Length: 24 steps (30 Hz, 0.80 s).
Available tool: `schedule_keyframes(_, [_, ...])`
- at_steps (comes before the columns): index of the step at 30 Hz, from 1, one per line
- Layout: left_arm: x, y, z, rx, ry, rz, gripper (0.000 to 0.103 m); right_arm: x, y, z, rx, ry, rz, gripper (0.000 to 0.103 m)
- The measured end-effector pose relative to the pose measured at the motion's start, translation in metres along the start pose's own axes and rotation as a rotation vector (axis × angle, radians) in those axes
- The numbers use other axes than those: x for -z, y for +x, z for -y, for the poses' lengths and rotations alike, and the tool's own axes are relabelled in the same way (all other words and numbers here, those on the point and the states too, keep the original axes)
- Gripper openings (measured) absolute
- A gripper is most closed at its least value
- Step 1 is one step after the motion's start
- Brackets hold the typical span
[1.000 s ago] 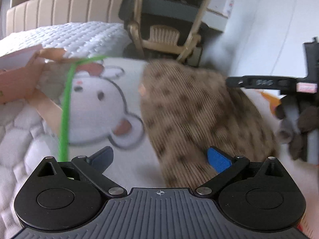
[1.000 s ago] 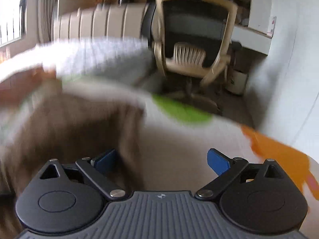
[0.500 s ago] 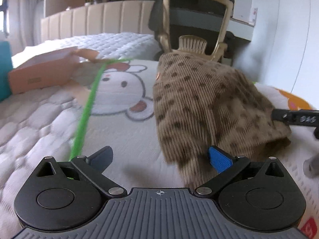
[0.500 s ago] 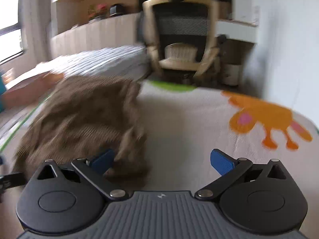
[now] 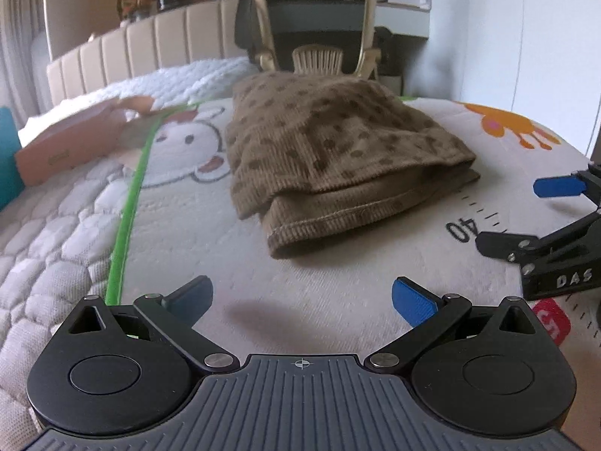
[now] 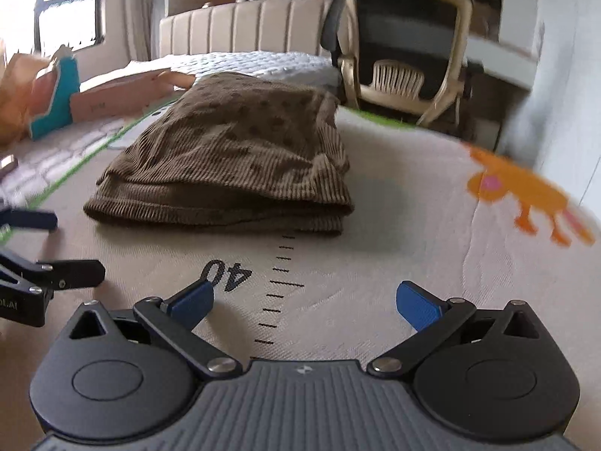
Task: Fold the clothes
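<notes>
Ahead of both my grippers, a folded brown corduroy garment (image 5: 334, 150) with darker spots lies in a layered bundle on a cream quilted play mat (image 5: 338, 263), its stitched hem toward the left wrist camera. My left gripper (image 5: 300, 297) is spread wide, blue pads parted over bare mat, holding nothing and clear of the cloth. My right gripper (image 6: 306, 300) is equally wide and equally empty, hovering short of the bundle's near fold (image 6: 225, 173). Each tool shows in the other's view: the right one at the far right edge of the left wrist camera (image 5: 556, 225), the left one at the left edge of the right wrist camera (image 6: 33, 263).

The mat carries a printed ruler scale with the figure 40 (image 6: 225, 272) running between my right gripper's pads toward the garment, a cartoon white animal (image 5: 188, 146) left of the cloth, an orange cartoon figure (image 6: 522, 191) to its right, and a bright green stripe (image 5: 127, 210) along the left side. A pinkish cardboard box (image 5: 71, 143) rests near that stripe, with a teal object (image 6: 56, 101) just beside it. Beyond the mat is a white textured bedcover (image 5: 180, 79) before a beige padded headboard (image 5: 135, 52), small items on the ledge above, and a beige-framed office chair (image 6: 405, 45) against a white wall. A window (image 6: 67, 3) glows at far left.
</notes>
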State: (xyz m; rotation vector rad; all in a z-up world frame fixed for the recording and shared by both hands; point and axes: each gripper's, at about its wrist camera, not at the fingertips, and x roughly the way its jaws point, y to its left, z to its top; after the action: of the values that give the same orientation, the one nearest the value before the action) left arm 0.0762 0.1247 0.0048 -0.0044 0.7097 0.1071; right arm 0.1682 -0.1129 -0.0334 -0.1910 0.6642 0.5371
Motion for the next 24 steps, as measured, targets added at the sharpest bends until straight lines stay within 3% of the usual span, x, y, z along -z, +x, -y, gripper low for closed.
schedule_keyframes(3, [-0.0008, 0.0038, -0.0064, 0.015, -0.035, -0.006, 0.103, 0.0019, 0.0013, -0.0015, 0.008, 0.010, -0.002, 0.103])
schedule_keyframes(24, [-0.0002, 0.0054, -0.0070, 0.015, -0.036, -0.011, 0.103, 0.0045, -0.0004, 0.0009, 0.008, 0.014, 0.000, 0.103])
